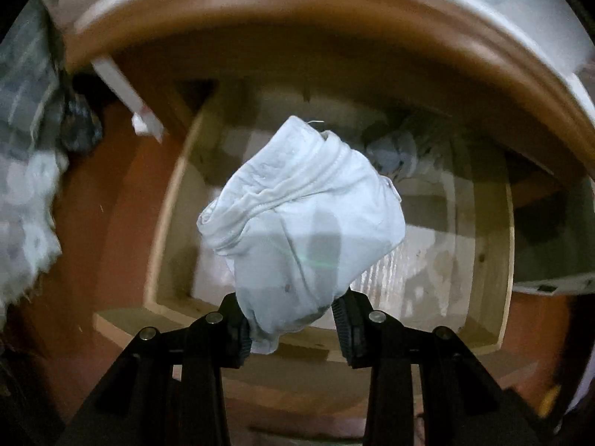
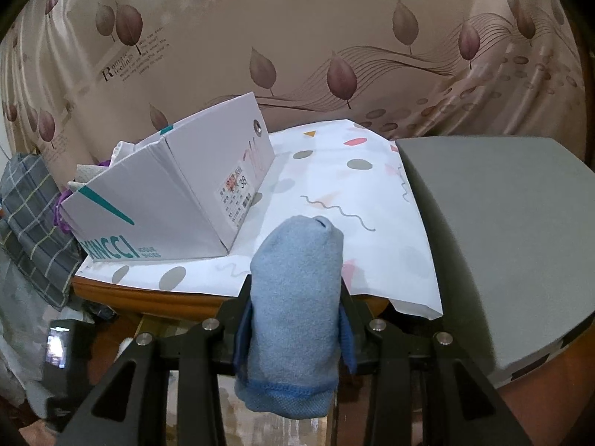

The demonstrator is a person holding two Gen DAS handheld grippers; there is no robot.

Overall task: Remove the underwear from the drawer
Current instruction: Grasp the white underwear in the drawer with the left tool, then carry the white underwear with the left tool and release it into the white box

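In the left wrist view my left gripper (image 1: 293, 325) is shut on a bunched piece of white underwear (image 1: 305, 223) and holds it above the open wooden drawer (image 1: 167, 230). Pale folded clothes (image 1: 394, 152) lie at the back of the drawer. In the right wrist view my right gripper (image 2: 293, 319) is shut on a rolled light blue garment (image 2: 293, 304) with a darker blue hem. It holds the roll at the front edge of a table covered by a white patterned cloth (image 2: 334, 193).
A white shoe box (image 2: 167, 200) stands on the cloth to the left. A grey flat pad (image 2: 502, 230) lies at the right. Checked grey fabric (image 2: 29, 208) hangs at the far left. The curved wooden table edge (image 1: 334, 3) overhangs the drawer.
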